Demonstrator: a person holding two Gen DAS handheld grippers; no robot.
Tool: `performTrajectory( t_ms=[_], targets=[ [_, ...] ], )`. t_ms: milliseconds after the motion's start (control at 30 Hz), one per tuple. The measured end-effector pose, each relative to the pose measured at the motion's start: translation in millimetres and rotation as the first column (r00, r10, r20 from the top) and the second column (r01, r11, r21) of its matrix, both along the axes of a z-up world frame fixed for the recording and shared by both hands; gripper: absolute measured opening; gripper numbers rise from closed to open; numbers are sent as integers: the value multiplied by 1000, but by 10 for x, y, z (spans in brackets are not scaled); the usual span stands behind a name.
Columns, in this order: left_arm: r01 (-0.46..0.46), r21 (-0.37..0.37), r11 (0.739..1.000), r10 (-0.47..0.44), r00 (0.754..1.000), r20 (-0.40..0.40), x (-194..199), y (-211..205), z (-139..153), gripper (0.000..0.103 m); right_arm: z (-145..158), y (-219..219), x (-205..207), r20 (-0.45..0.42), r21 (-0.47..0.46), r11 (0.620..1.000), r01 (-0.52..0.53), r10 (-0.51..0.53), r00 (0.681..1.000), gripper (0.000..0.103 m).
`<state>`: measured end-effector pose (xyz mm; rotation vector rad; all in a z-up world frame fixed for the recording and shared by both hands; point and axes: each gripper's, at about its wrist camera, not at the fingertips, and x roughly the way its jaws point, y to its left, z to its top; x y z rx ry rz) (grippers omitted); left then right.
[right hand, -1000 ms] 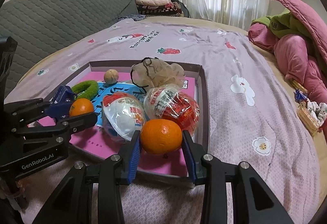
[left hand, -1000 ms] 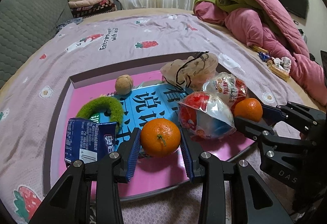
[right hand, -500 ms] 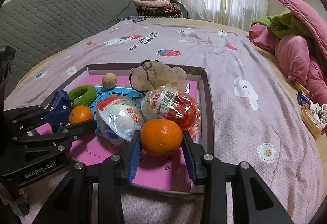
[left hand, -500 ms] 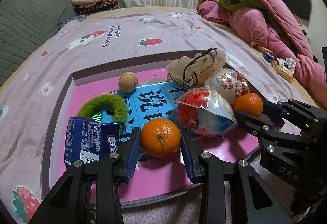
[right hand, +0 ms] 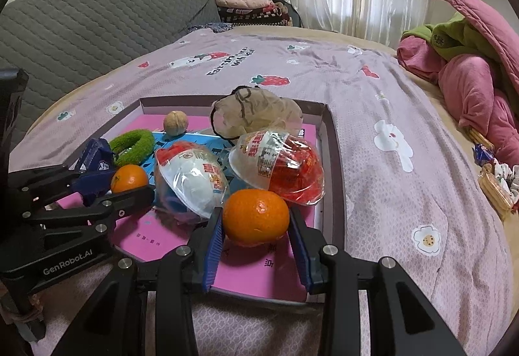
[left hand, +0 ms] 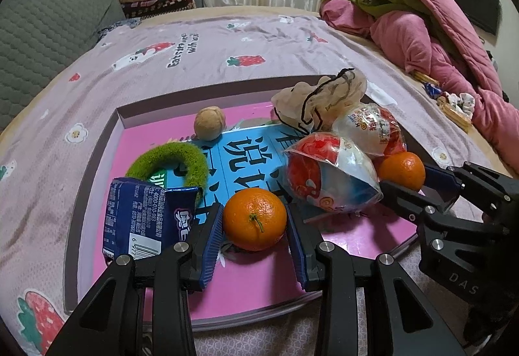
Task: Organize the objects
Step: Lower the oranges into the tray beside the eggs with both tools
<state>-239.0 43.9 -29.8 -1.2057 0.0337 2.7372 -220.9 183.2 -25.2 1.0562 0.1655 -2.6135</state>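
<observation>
Left wrist view shows the left gripper (left hand: pixel 254 224) clamped on an orange (left hand: pixel 254 218), its blue pads pressing the fruit's two sides just above the pink floor of the shallow box (left hand: pixel 94 161). Right wrist view shows the right gripper (right hand: pixel 256 219) likewise closed on a second orange (right hand: pixel 256 216), near the box's front right corner.

Taking the box as landmark: a walnut (left hand: pixel 209 123) sits toward its far wall, a green fuzzy ring (left hand: pixel 168 158) lies at the left of its middle, a blue snack packet (left hand: pixel 146 216) leans at its front left beside the left gripper, two wrapped toy eggs (right hand: pixel 191 184) fill its centre, and a mesh pouch (left hand: pixel 324 96) rests at its far right.

Each orange looks light, round and firm, with a slightly yielding peel; I judge a grip across the widest part, as here, the surest, since a round fruit can roll out of pads set high or low. Squeezing harder would likely bruise it. The toy eggs' glossy film looks slippery and crinkly, so they probably want a hold across the middle too.
</observation>
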Motion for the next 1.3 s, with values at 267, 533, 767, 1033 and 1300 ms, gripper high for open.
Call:
performTrajectory(
  t_ms=[267,533,767,1033,1300],
  targets=[
    [0,-9,1000,0,1000,0,4,16,-8,39,6,3,3,8,-8,1000,1,-1,1000,39],
    [-4,-23,1000,4,1000,0,21,41,-1,40,3,7,4,16,-9,1000,2,-1,1000,39],
    [-2,-32,999,2,1000,3,9,60,-11,40,-2,6,6,16,-8,1000,0,0,1000,39],
    [2,-30,1000,-1,1000,9,9,46,5,40,4,7,0,13,-1,1000,-3,3,1000,39],
    [4,-13,1000,-4,1000,15,10,13,24,40,25,5,32,-1,5,1000,3,-3,1000,40]
  ],
)
